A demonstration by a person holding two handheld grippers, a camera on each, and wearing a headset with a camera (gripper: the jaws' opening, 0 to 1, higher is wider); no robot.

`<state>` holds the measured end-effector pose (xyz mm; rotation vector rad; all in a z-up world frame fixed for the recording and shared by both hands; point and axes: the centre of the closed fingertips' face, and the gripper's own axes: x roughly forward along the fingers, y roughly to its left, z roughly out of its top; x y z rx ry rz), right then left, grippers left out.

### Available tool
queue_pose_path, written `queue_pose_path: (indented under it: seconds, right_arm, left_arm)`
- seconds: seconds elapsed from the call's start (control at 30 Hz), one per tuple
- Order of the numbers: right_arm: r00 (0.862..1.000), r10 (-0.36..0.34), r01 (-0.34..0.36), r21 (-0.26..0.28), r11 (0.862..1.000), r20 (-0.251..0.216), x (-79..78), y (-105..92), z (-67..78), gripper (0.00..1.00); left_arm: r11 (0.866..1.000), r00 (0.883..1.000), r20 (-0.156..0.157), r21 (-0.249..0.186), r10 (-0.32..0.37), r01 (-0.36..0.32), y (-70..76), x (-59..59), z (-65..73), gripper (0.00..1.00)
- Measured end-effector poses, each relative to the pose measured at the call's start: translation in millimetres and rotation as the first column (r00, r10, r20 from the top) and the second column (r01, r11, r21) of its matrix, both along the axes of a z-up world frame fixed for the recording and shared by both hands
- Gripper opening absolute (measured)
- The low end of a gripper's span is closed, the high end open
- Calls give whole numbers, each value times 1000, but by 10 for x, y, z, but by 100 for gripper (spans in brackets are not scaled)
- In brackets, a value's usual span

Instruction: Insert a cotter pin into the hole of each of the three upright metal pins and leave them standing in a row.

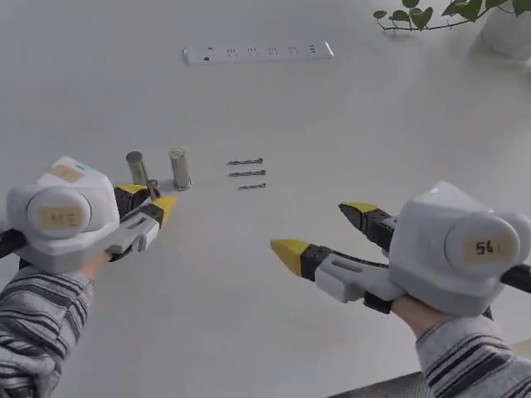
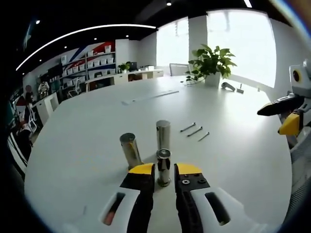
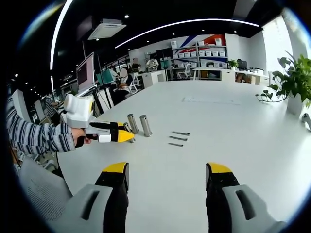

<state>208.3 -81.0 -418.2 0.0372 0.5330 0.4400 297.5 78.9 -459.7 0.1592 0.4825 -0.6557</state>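
Left claw straddles short pin, grip indeterminate; released right claw likely next fetches a cotter pin at its 12 o'clock.

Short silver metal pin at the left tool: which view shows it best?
Left gripper view: the short silver metal pin stands close and upright between the tips of the left tool. Head view shows it small, partly behind that tool; right gripper view, barely.

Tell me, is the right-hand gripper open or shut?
Open: the right gripper's jaws stand wide apart, bare table between them, holding nothing.
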Motion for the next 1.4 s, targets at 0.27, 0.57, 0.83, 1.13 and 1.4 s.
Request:
queue_pose_path:
  seconds: [0.27, 0.57, 0.83, 1.13, 1.4]
  right_arm:
    - [1000, -20, 20, 4, 1000, -11, -9, -15, -23, 62]
    - [1000, -17, 17, 4, 1000, -24, -26, -10, -40, 62]
    - [1000, -8, 8, 4, 1000, -26, -28, -2, -32, 61]
    - [1000, 15, -15, 5, 1000, -19, -51, 34, -9, 58]
    - [999, 17, -17, 4, 1000, -30, -86, 31, -28, 56]
  left_arm:
    - [1000, 1000, 13, -1, -21, 22, 1, 15, 20, 6]
    - [999, 998, 24, 10, -51, 51, -41, -1, 27, 5]
    - [994, 994, 16, -21, -104, 105, -229, -122, 51, 5]
    - [983, 983, 12, -13, -185, 185, -458, -308, 0, 5]
    - [976, 976, 18, -9, -218, 218, -531, -378, 21, 5]
